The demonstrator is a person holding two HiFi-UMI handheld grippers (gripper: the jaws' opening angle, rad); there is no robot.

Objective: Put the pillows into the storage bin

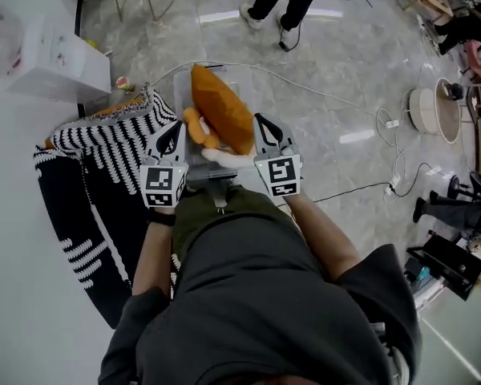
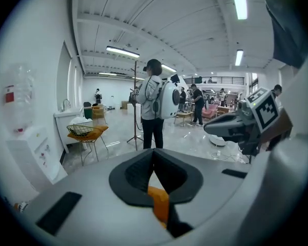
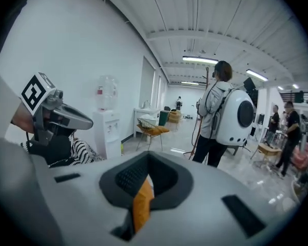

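An orange pillow (image 1: 222,109) lies slantwise in the clear storage bin (image 1: 179,103) on the floor, with a smaller orange-and-cream soft thing (image 1: 199,128) beside it. A black-and-white striped pillow (image 1: 108,139) rests left of the bin. My left gripper (image 1: 175,131) and right gripper (image 1: 263,123) hang raised on either side of the orange pillow, above it. In the left gripper view the jaws (image 2: 154,160) meet, and a strip of orange shows through the slit below them. The right gripper view has the same look: jaws (image 3: 148,168) together, orange below. I see nothing pinched between the pads.
A white water dispenser (image 1: 56,58) stands at the left wall. Cables (image 1: 337,99) trail over the tiled floor to the right. A person (image 1: 276,2) stands beyond the bin, with a wire chair (image 2: 84,132) further off. A round white device (image 1: 433,111) and other gear crowd the right side.
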